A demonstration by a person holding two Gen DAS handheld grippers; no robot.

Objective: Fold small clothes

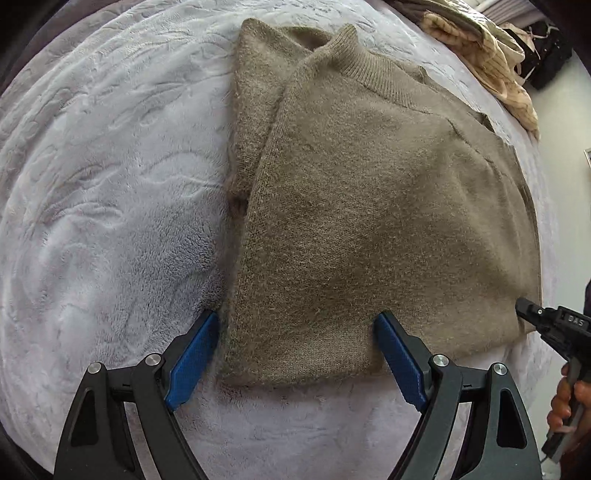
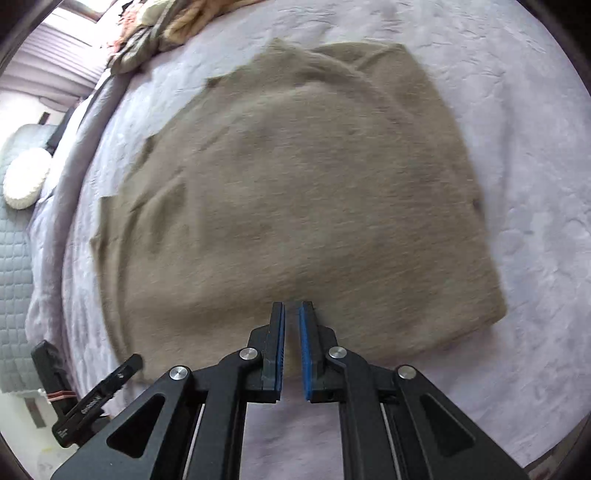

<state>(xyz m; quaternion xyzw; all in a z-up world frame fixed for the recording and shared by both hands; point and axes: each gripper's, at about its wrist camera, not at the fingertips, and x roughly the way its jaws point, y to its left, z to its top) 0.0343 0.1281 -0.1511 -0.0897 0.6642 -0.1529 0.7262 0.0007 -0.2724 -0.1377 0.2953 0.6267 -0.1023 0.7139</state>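
Note:
An olive-brown knit sweater [image 1: 369,192] lies folded on the pale lilac fleece blanket [image 1: 110,184], ribbed collar at the far end and one sleeve folded along its left side. My left gripper [image 1: 298,315] is open, its blue pads [image 1: 192,358] straddling the sweater's near left corner from above. In the right wrist view the sweater [image 2: 295,184] looks blurred. My right gripper [image 2: 291,304] hovers over its near edge, shut, with nothing between the pads. At the right edge of the left wrist view a hand holds the right gripper [image 1: 554,325].
A heap of cream and beige clothes [image 1: 491,55] lies at the bed's far corner, also in the right wrist view [image 2: 166,26]. The bed's edge [image 2: 66,155] runs along the left, with a white round cushion [image 2: 26,177] and a grey quilted mat [image 2: 14,295] beyond.

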